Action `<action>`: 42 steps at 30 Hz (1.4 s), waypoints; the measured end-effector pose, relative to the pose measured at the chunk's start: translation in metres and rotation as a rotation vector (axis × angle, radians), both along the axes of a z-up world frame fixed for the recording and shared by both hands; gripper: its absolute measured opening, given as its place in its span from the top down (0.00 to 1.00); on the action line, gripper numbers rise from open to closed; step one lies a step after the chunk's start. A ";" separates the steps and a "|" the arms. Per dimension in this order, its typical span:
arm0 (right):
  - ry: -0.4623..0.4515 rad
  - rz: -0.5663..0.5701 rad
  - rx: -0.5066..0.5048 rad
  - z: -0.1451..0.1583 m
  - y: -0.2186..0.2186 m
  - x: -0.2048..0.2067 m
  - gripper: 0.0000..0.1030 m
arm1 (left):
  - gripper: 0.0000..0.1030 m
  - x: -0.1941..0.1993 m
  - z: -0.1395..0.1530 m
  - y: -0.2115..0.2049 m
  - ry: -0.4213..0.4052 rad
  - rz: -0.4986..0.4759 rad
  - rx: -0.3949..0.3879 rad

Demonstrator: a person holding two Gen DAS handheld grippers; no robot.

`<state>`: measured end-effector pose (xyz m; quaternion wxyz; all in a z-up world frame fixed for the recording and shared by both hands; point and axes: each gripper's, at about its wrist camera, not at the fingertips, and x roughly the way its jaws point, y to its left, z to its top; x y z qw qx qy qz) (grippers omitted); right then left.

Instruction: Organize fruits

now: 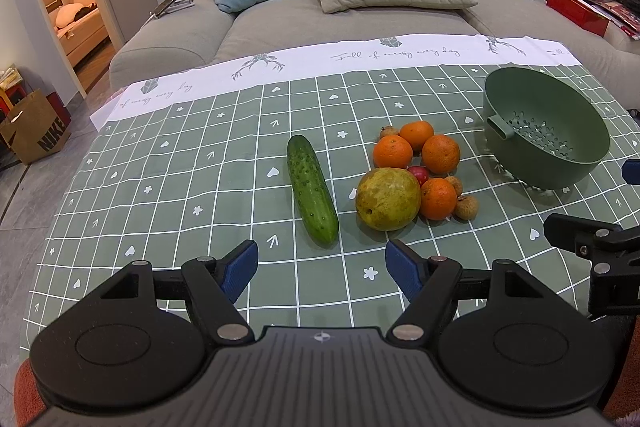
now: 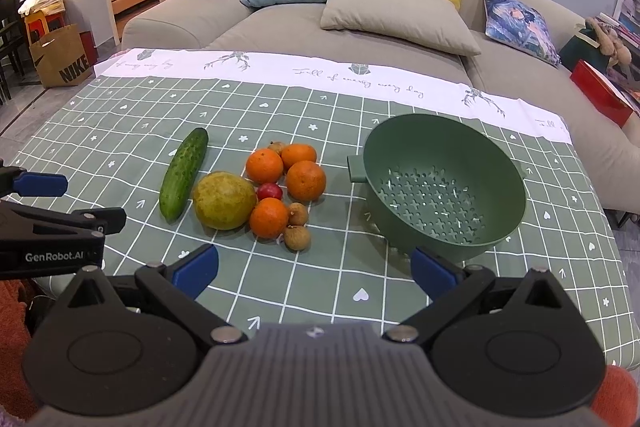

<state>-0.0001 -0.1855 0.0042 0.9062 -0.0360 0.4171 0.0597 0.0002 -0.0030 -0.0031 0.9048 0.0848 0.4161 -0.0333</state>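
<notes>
A cucumber (image 1: 312, 190) (image 2: 183, 174) lies on the green checked tablecloth (image 1: 180, 179). To its right is a cluster: a large yellow-green fruit (image 1: 387, 198) (image 2: 224, 200), several oranges (image 1: 440, 153) (image 2: 305, 180), a small red fruit (image 1: 419, 174) (image 2: 269, 191) and small brown longans (image 1: 466, 207) (image 2: 297, 237). An empty green colander (image 1: 560, 131) (image 2: 492, 163) stands to the right. My left gripper (image 1: 321, 267) is open and empty, near the cucumber's close end. My right gripper (image 2: 314, 271) is open and empty, in front of the cluster and colander.
A grey sofa (image 1: 320, 23) with blue, yellow, beige and printed cushions runs behind the table. A Nike paper bag (image 1: 36, 131) stands on the floor at left. Books and a red box (image 1: 576, 9) lie on the sofa's right end.
</notes>
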 end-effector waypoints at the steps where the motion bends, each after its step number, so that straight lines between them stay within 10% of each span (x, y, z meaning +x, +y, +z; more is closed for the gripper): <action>1: 0.000 0.000 0.000 0.000 0.000 0.000 0.05 | 0.17 0.000 0.000 0.000 0.000 0.000 0.000; 31: 0.003 0.013 0.097 -0.012 -0.006 0.005 0.05 | 0.27 0.005 -0.005 -0.003 0.013 -0.087 -0.040; 42: 0.095 0.072 0.159 -0.047 0.001 0.040 0.57 | 0.38 0.032 -0.018 -0.005 0.030 -0.160 -0.150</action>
